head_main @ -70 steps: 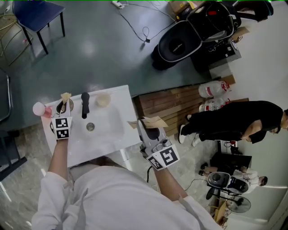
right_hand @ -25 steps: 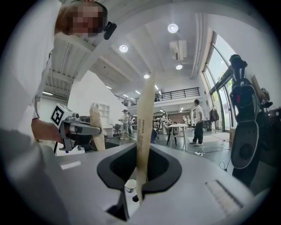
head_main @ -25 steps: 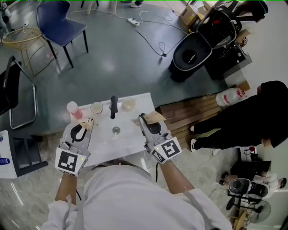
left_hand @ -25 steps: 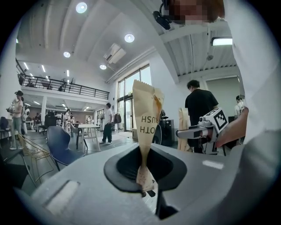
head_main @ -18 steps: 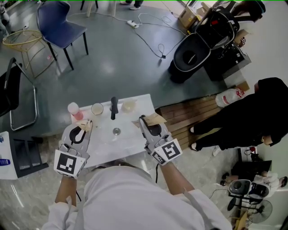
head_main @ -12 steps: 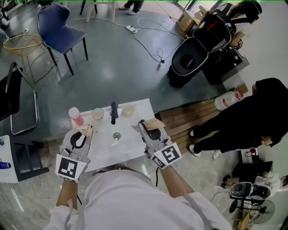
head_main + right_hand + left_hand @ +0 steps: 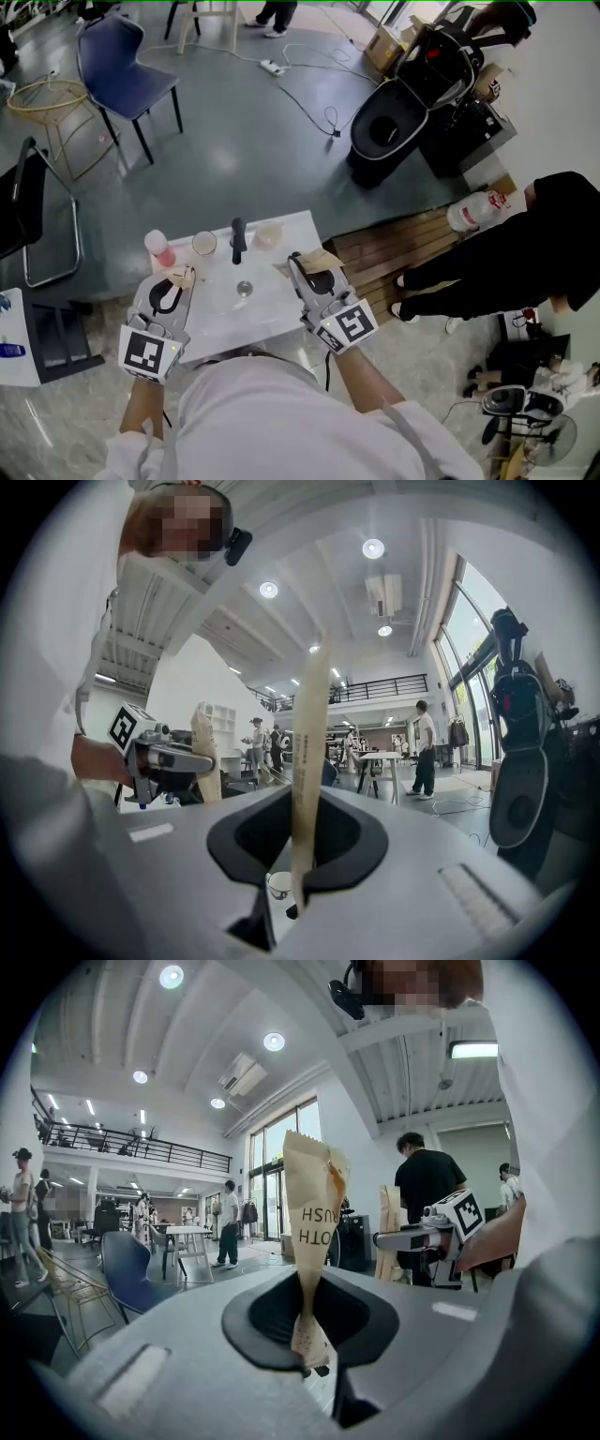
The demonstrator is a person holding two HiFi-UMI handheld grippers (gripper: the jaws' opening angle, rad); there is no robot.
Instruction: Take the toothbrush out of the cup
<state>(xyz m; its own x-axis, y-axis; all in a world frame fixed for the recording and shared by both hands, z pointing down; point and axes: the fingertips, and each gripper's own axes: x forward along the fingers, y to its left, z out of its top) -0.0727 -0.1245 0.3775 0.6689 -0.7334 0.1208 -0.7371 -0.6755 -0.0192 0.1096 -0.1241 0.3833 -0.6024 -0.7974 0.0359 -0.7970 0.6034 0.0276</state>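
My left gripper [image 7: 180, 278] is shut on a tan paper toothbrush packet [image 7: 184, 276] over the near left edge of the white sink [image 7: 281, 300]. In the left gripper view the printed packet [image 7: 314, 1204] stands upright, pinched at its lower end between the jaws [image 7: 305, 1340]. My right gripper [image 7: 298, 261] is shut on a second tan paper packet [image 7: 317, 253] at the sink's right edge; the right gripper view shows that packet [image 7: 309, 761] edge-on. A clear cup [image 7: 203, 244] and a pink cup [image 7: 157, 248] stand at the sink's far left, apart from both grippers.
A black tap [image 7: 238, 241] and a small pale bowl [image 7: 269, 234] stand at the back of the sink, with the drain [image 7: 244, 288] in the middle. A wooden pallet [image 7: 403, 246] and a person in black [image 7: 506, 244] are to the right, and a blue chair [image 7: 122, 75] is behind.
Since the earliest frame my left gripper has come back from the cup at the sink's far left to the near left edge, packet in its jaws. Over the last second both grippers stay put.
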